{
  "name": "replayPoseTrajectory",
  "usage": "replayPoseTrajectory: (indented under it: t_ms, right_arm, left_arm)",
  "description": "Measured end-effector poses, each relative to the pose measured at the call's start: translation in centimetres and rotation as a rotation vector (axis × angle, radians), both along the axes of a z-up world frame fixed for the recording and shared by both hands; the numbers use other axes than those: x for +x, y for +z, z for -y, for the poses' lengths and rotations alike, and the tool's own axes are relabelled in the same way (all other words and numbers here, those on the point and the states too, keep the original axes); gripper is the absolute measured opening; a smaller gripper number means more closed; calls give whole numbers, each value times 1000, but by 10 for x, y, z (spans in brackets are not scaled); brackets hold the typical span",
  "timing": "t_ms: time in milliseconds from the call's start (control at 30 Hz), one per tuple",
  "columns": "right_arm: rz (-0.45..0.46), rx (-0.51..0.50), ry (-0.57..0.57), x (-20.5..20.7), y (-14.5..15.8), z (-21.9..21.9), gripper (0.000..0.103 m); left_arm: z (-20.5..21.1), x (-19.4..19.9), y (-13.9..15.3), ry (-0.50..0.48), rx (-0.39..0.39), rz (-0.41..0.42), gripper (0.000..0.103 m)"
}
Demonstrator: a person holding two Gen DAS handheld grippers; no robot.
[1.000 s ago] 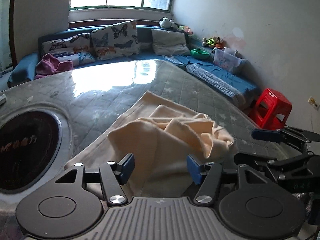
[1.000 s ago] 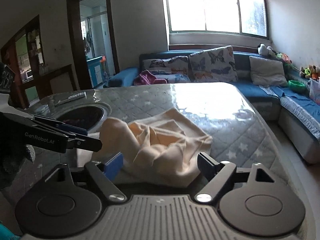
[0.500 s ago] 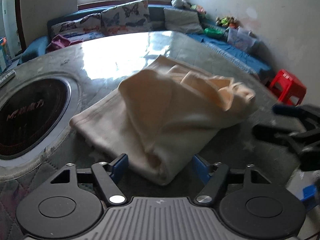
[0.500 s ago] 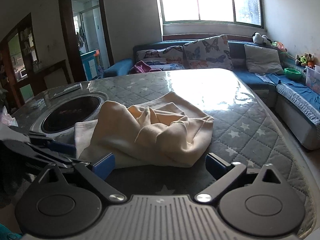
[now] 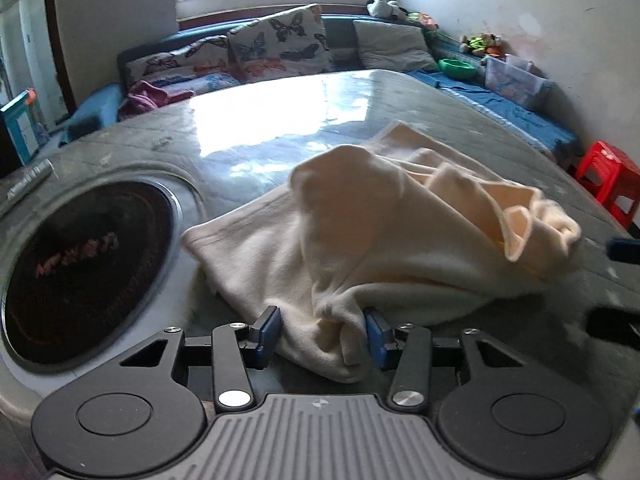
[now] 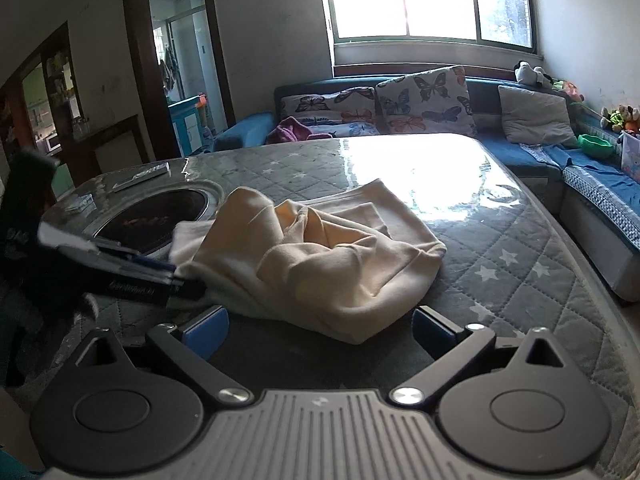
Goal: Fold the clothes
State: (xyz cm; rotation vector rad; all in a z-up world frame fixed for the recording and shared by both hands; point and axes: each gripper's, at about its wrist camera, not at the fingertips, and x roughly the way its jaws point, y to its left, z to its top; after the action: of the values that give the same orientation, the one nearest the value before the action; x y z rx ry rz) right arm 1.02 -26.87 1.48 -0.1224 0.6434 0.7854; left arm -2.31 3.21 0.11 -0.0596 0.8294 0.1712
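A cream garment (image 5: 392,236) lies crumpled on the grey quilted table (image 5: 248,148); it also shows in the right wrist view (image 6: 320,256). My left gripper (image 5: 322,330) is at the garment's near edge, its blue pads on either side of a bunched fold, partly closed around it without pinching it. My right gripper (image 6: 320,326) is wide open and empty, just short of the garment's near edge. The left gripper shows at the left of the right wrist view (image 6: 132,272), at the cloth's left edge.
A round black induction hob (image 5: 80,272) is set in the table left of the garment. A blue sofa with butterfly cushions (image 6: 420,100) runs behind and right. A red stool (image 5: 608,180) stands off the table's right side.
My left gripper has moved forward and lower onto the garment's near edge, and its jaws have narrowed around a fold. My right gripper has opened wider and come closer to the cloth.
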Motion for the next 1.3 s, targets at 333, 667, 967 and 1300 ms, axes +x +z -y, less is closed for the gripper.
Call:
replayPoseTrajectory:
  t_ms: [333,667,967,1300]
  right_arm:
    - [-5,7,-13,17,0,-20,103]
    - [-31,14,-23,23,-3,-32,103]
    - [-28,24,-36,17,0,-31,103]
    - [-43,18,-65,14,-1,-33,103]
  left_arm:
    - [-23,29,1,83,-2,-13,52]
    - [-26,20,9,111,-64,-10,70]
    - [-11,9,19,94,-83,15,88]
    - [-3,3,18,102,-96,7,97]
